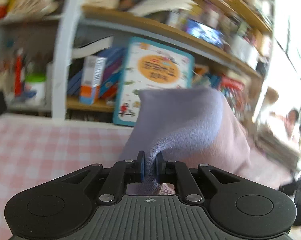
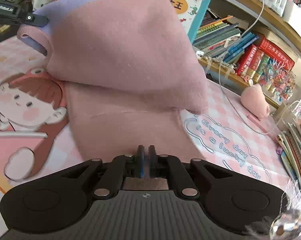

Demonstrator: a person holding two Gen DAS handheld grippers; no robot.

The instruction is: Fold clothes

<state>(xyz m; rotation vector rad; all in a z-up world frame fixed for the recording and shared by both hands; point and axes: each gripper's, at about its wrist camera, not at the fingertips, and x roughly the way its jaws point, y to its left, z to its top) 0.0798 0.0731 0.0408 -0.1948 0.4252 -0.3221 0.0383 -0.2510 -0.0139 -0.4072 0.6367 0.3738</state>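
Two grippers pinched tight: left gripper [image 1: 149,166] clamping lilac sweater [image 1: 180,120] cloth mid-frame, right gripper [image 2: 146,160] closed low-centre, grip on pink fabric unclear.

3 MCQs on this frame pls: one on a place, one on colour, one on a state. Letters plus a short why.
1. Where is the big teal-bordered picture book?
A. flat on the mat
B. standing against the bookshelf
C. in the right tongs

2. Which colours show on the sweater?
A. pink and lilac
B. green and white
C. black only

3. How do the left tongs stand?
A. wide open, empty
B. shut on the sweater
C. out of view

Answers:
1 B, it stands upright before the shelved books.
2 A, pink body with a lilac panel and trim.
3 B, lilac knit is pinched between the pads.
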